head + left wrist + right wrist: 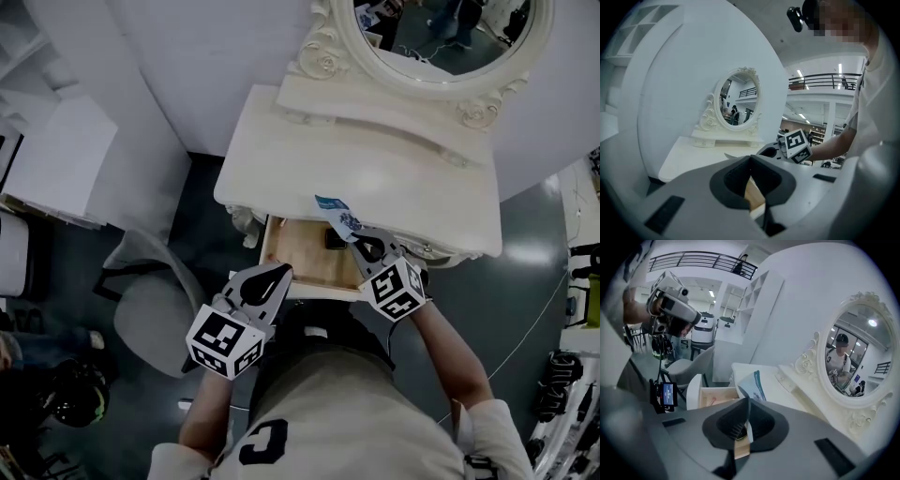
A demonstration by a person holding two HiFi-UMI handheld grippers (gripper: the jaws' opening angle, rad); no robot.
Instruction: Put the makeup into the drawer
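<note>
Dark case (335,240), perhaps: head view only

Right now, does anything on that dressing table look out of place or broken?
Nothing looks spilled or damaged. Only two things stand out: the drawer is pulled open, and a blue-and-white packet is pinched in the right gripper, held up and not yet inside.

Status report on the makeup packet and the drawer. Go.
Left tongs shut, empty, at the front corner of the drawer. Right tongs shut on the packet, over the open drawer's back edge. Dark item already inside; path looks clear.
</note>
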